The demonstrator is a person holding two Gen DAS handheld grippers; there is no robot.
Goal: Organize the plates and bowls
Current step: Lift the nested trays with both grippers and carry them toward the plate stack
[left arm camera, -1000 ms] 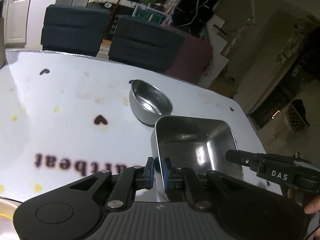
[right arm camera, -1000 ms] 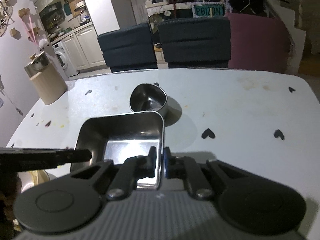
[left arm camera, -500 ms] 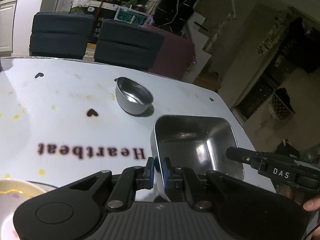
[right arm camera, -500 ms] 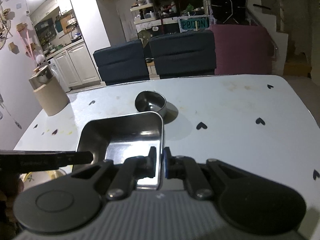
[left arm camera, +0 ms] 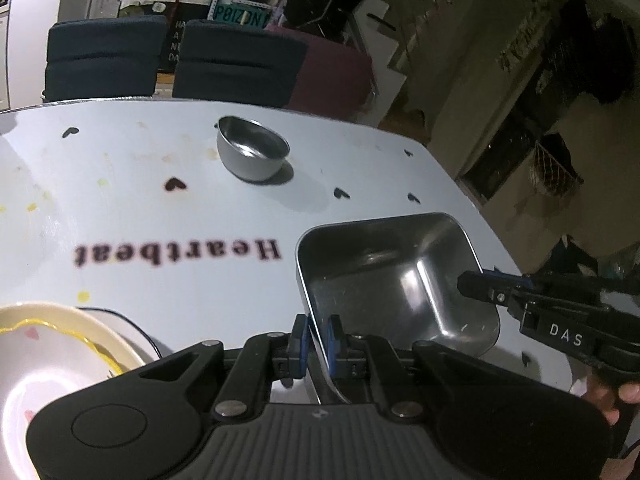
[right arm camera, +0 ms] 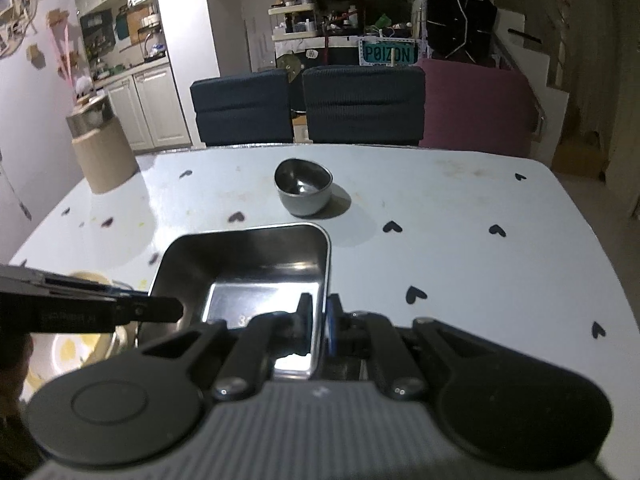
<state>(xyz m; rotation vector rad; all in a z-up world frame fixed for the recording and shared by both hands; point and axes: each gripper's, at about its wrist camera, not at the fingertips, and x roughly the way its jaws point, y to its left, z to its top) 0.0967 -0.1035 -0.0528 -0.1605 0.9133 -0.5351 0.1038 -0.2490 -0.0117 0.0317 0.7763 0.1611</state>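
1. Holding the square steel tray [left arm camera: 384,276] w/ both grippers, one per side. It's over the near part of the table [left arm camera: 160,216]; can't tell if it rests on the top or hangs just above it.
2. Left gripper [left arm camera: 317,340]: jaws closed down to a thin slot, tray's left wall pinched between the blue pads.
3. Right gripper [right arm camera: 319,324]: same, nearly closed, clamped on the tray's right wall; one finger inside, one outside.
4. Why two-handed, imo: thin slick walls, wide pan. Opposite-side pinch stops it swinging or tilting.
5. Round steel bowl [right arm camera: 303,192] sits upright further out on the table, well apart from the tray and empty. Prob the next item, or it nests in the tray.
6. Cream plate [left arm camera: 52,364] w/ wavy yellow rim at near-left, beside the tray; looks like a stack w/ another rim under it, not sure. Likely the collection spot, so the tray is prob headed that way.
7. Text: "Heartbeat" printed on the tablecloth, upside-down from the left cam, plus black heart marks. "DAS" on the right gripper body, seen by the left cam. Teal sign [right arm camera: 386,53] behind the chairs reads "POIZON"; the left cam only gets it partly.
8. Risk: a pinch on the wall edge can slip if the grippers drift apart.
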